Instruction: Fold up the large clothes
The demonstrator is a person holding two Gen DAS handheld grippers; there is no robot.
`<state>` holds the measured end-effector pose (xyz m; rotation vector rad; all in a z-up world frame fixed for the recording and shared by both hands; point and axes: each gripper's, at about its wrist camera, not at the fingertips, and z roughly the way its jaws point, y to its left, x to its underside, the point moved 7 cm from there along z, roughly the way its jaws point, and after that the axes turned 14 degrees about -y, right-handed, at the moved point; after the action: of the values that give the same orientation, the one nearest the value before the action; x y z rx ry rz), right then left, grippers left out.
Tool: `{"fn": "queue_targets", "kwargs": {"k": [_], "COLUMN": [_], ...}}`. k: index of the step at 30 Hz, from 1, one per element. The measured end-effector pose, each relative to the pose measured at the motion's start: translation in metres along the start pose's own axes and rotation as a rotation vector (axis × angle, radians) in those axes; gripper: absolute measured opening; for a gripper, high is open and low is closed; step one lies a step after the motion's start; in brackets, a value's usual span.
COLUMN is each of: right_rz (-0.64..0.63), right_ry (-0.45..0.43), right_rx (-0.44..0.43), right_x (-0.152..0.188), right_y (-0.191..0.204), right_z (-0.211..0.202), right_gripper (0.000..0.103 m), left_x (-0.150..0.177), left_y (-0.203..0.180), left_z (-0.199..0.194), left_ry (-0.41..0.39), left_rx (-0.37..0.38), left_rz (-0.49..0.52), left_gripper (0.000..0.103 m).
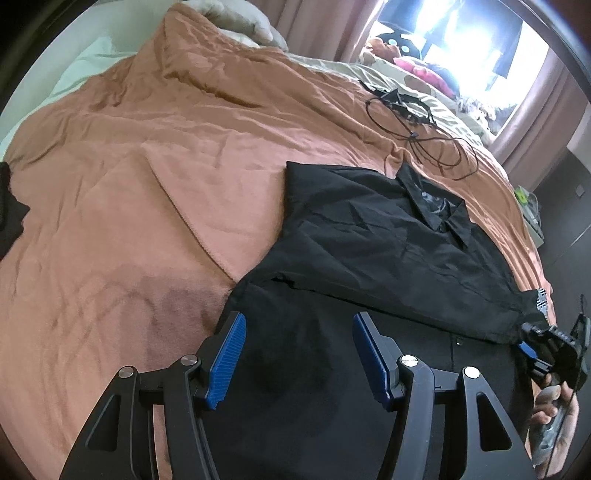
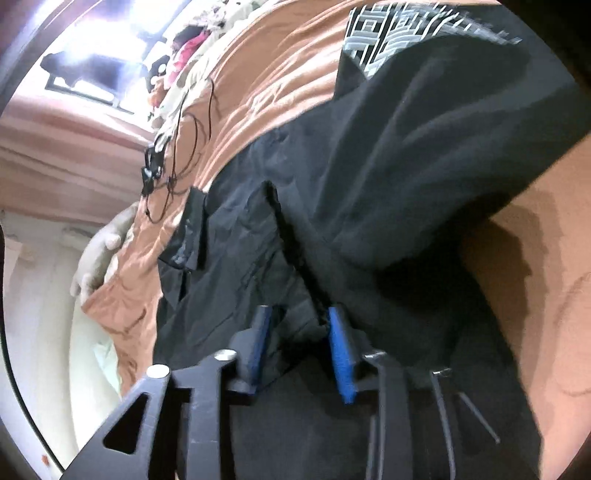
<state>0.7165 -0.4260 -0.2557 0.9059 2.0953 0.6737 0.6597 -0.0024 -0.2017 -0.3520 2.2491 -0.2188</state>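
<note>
A black collared shirt (image 1: 388, 243) lies on the orange blanket (image 1: 147, 184) of a bed, collar toward the far side. My left gripper (image 1: 299, 332) is open and empty, hovering above the shirt's near left part. My right gripper (image 1: 524, 341) shows at the shirt's right edge in the left wrist view. In the right wrist view my right gripper (image 2: 301, 321) has its blue pads (image 2: 341, 354) partly apart with a fold of the black shirt (image 2: 406, 166) between them; the cloth is lifted and drapes over it. A patterned patch (image 2: 388, 33) shows on the shirt.
A tangle of black cables (image 1: 413, 122) lies on the blanket beyond the collar. Pillows and soft toys (image 1: 417, 70) sit by the bright window. A dark item (image 1: 7, 214) lies at the bed's left edge. A side table (image 1: 532, 214) stands to the right.
</note>
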Motion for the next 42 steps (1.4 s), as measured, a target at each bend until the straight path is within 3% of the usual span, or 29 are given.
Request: {"fn": "queue_targets", "kwargs": {"k": [6,10,14,19,24,31,33,34,35,42], "right_rz": [-0.005,0.008,0.025,0.144,0.178,0.228,0.231,0.235,0.228,0.135], "right_ry": [-0.108,-0.176,-0.249,-0.334,-0.353,-0.354,-0.345,-0.346,-0.351,-0.438], "right_rx": [0.039,0.078,0.107,0.101,0.092,0.085,0.082,0.049,0.036,-0.053], "right_x": [-0.036,-0.062,-0.084,-0.107,-0.122,-0.135,-0.135,-0.134,-0.134,-0.142], "right_y": [-0.018,-0.044,-0.071,-0.115,-0.136,-0.16,-0.164,-0.162,-0.158,-0.108], "right_z": [-0.051,-0.085,-0.114,-0.139,-0.139,-0.107,-0.1,-0.098,-0.098,-0.127], "right_gripper": [0.049,0.049,0.049,0.049,0.049,0.049,0.037,0.016,0.01,0.006], "left_x": [0.002,0.003,-0.004,0.0,0.008,0.017,0.02,0.02,0.021,0.016], "left_y": [-0.01,-0.017,-0.025,-0.036,-0.052,-0.055,-0.054,-0.054,-0.054,-0.046], "left_z": [-0.009,-0.012,-0.013,-0.011,-0.007,-0.001,0.002,0.002,0.003,0.002], "left_ry": [-0.002,-0.007,-0.032,-0.043,-0.029,-0.009,-0.004,-0.001,0.001,0.0], "left_rx": [0.027,0.05,0.064,0.077,0.085,0.069,0.059,0.056,0.054,0.054], "left_rz": [0.008,-0.004,-0.029,-0.067,-0.031,0.016,0.029,0.034,0.039,0.004], "left_gripper": [0.064,0.084,0.086,0.086,0.086,0.086,0.086,0.086,0.086,0.086]}}
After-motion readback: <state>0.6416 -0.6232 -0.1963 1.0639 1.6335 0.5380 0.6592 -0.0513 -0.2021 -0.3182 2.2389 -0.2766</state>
